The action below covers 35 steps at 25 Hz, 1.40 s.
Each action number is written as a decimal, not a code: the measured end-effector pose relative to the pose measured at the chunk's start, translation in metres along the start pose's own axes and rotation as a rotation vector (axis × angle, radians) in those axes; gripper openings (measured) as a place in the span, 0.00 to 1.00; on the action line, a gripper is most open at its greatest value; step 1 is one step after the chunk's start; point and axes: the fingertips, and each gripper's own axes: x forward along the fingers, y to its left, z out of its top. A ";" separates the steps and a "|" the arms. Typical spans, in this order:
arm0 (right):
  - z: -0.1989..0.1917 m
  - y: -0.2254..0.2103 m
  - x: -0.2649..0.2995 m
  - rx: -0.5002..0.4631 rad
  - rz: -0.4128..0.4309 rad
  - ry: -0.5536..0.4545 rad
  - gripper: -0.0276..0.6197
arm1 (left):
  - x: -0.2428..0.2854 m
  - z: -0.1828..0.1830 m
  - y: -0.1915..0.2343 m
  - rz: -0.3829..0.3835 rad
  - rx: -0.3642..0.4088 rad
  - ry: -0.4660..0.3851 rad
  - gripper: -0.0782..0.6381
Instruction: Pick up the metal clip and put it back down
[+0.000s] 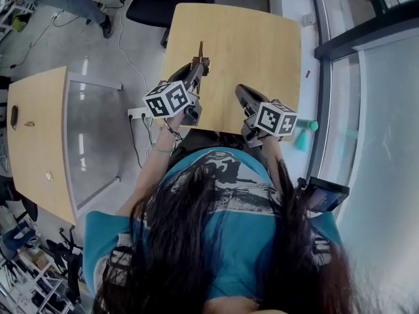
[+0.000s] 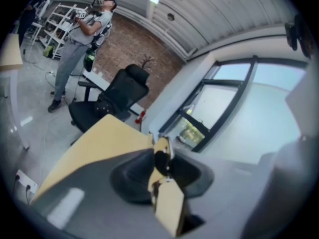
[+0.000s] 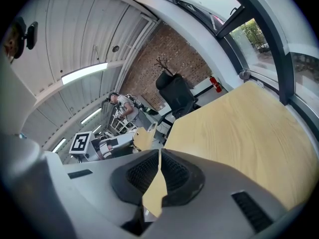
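Metal clip (image 1: pixel 201 56) over table (image 1: pixel 262 51), office chair (image 1: pixel 160 2) behind, second table (image 1: pixel 33 129) left

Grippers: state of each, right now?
Left gripper: closed on the metal clip.
Right gripper: closed, nothing between its jaws.

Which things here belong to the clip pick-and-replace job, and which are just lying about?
In the job: metal clip, gripped in the left tongs; wooden table under them.
Lying about: black office chair; power strip on the floor; second table; right tongs, shut on nothing.
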 end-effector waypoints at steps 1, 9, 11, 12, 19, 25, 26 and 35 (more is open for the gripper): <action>0.001 0.001 0.001 -0.002 -0.002 -0.003 0.08 | 0.000 0.000 0.000 -0.002 0.011 0.004 0.24; 0.004 0.003 0.005 -0.009 -0.022 -0.008 0.08 | 0.002 0.002 0.003 -0.011 0.030 0.018 0.24; 0.005 0.001 0.005 -0.008 -0.027 -0.008 0.08 | 0.006 0.001 0.006 -0.006 0.034 0.025 0.24; 0.006 0.000 0.005 -0.007 -0.030 -0.008 0.08 | 0.008 0.001 0.007 -0.004 0.035 0.028 0.24; 0.012 -0.007 -0.002 0.011 -0.061 -0.026 0.08 | 0.013 0.008 0.003 -0.022 0.049 0.034 0.23; 0.003 -0.001 -0.008 0.043 -0.102 -0.086 0.08 | 0.011 0.011 0.003 -0.059 0.068 0.054 0.23; -0.001 0.002 -0.009 0.052 -0.113 -0.100 0.08 | 0.011 0.009 0.006 -0.065 0.077 0.068 0.23; -0.062 0.007 -0.036 0.144 -0.238 -0.134 0.08 | 0.050 -0.029 0.059 0.005 0.334 0.241 0.23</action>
